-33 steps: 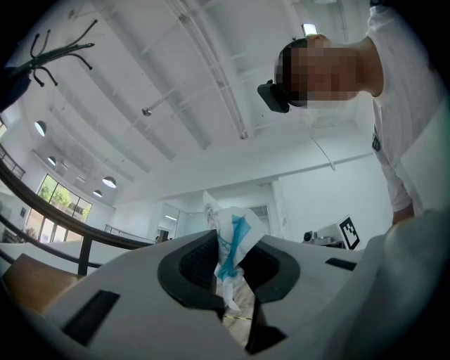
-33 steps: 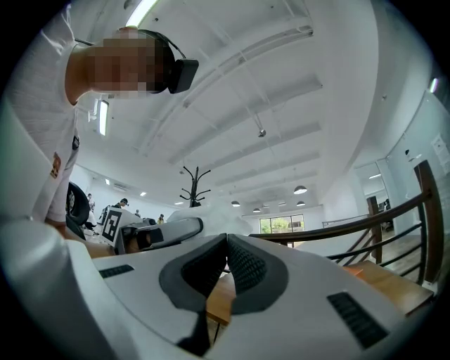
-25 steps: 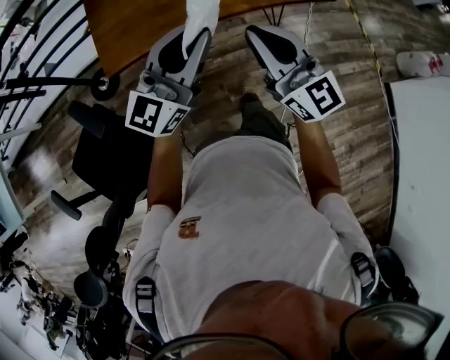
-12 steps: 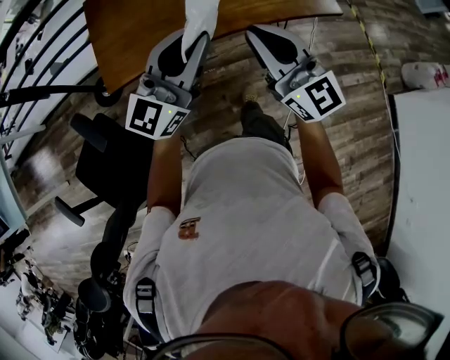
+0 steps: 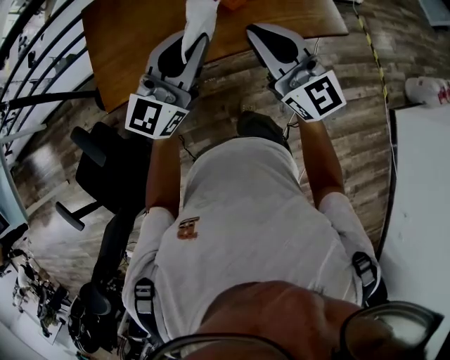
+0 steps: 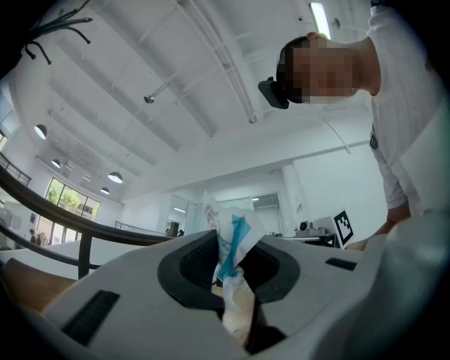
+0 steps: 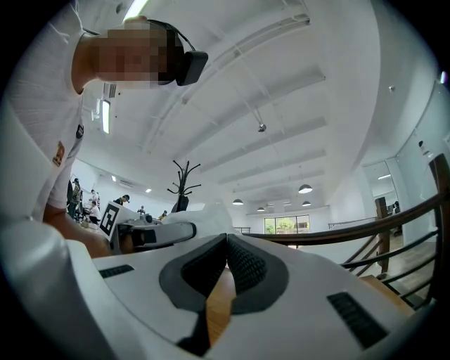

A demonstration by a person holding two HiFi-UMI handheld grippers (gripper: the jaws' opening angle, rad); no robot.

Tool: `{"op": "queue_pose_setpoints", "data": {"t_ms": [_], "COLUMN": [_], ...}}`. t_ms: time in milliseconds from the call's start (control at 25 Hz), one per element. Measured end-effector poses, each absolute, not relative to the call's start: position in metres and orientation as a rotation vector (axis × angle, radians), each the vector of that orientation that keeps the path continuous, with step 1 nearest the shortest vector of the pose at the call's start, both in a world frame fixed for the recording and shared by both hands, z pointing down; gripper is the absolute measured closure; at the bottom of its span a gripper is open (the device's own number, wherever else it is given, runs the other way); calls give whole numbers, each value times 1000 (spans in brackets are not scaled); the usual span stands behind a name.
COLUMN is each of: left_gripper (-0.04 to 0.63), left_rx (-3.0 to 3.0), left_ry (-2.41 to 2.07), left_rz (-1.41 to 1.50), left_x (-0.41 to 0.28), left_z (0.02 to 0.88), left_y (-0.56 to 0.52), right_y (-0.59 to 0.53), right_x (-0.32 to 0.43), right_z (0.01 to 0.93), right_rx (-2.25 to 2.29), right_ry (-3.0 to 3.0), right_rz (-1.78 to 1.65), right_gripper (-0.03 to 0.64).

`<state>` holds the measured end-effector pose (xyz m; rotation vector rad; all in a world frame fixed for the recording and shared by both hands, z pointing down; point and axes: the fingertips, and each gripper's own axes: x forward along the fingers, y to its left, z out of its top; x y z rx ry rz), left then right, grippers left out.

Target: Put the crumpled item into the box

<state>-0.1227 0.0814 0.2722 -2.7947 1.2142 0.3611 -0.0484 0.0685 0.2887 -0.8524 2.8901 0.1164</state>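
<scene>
While my left gripper [image 6: 235, 271] pinches the crumpled wrapper [image 6: 228, 235], much of it poking past the tips, and my right gripper [image 7: 225, 264] sits closed and empty, the wrapper could slip loose on its way over the wooden counter [image 5: 140, 42] ahead.

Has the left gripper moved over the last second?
Yes. The left gripper, shut on the crumpled white-and-blue wrapper, has advanced forward, farther over the brown wooden tabletop.

Open-plan office: swivel chair [image 5: 105, 169], wooden desk [image 5: 133, 49], pendant lamps [image 7: 304, 188].
</scene>
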Motion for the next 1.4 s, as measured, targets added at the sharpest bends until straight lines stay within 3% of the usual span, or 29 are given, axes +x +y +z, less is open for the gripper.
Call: {"op": "queue_pose_setpoints", "data": {"t_ms": [680, 1400], "left_gripper": [515, 514], "left_rx": [-2791, -2870], "left_ry": [1388, 1397], "left_rz": [266, 89], "left_x": [-59, -53], "left_z": [295, 316], "left_y": [-79, -147], "right_y": [-107, -184], "right_x": [22, 21], "right_z": [296, 295], "right_rx": [-831, -818], "right_ry": [2970, 2953], "right_rz": [178, 231], "right_gripper": [584, 584]}}
